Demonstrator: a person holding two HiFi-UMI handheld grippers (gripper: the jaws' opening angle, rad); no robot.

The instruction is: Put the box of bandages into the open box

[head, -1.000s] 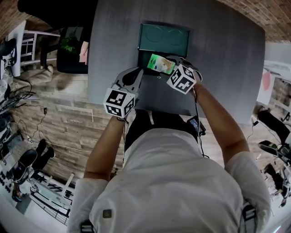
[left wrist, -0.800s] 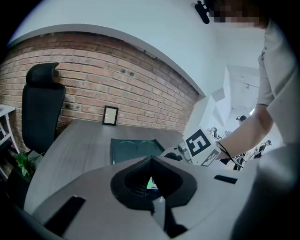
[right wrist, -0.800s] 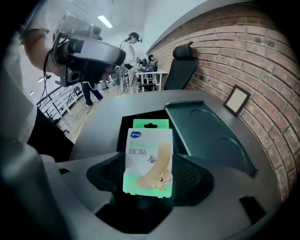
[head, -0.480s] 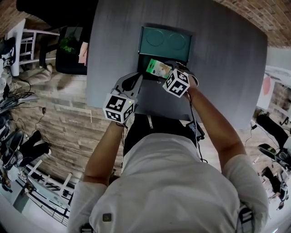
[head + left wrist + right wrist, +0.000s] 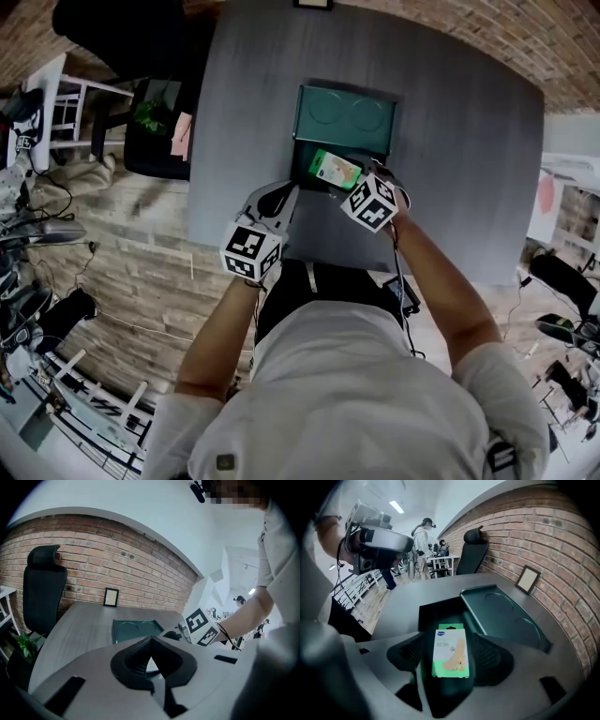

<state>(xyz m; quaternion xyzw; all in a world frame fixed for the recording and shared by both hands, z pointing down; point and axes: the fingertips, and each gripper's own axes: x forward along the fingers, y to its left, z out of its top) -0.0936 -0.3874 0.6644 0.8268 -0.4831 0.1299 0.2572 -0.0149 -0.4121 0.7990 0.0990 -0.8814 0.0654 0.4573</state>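
While the right gripper has its jaws clamped on the two long sides of the box of bandages, it holds that box over the dark tray of the open box, near the tray's right near corner. The printed green and white face of the bandage box is turned up, and its far end points at the tray. Whether it touches the tray floor cannot be told. The teal lid stands folded back on the far side of the open box.

The right forearm is bare and stretches forward from the body, with the elbow bent and the wrist angled inward toward the open box, so the gripper's marker cube sits at the box's near right corner.

The left gripper has its jaws together, tips touching, with nothing between them. It hovers just left of the open box's near left corner and points toward it. The left forearm is also bare and reaches forward over the near edge of the grey table, slanting a little inward.

Beyond the open box, a small picture frame leans at the brick wall.
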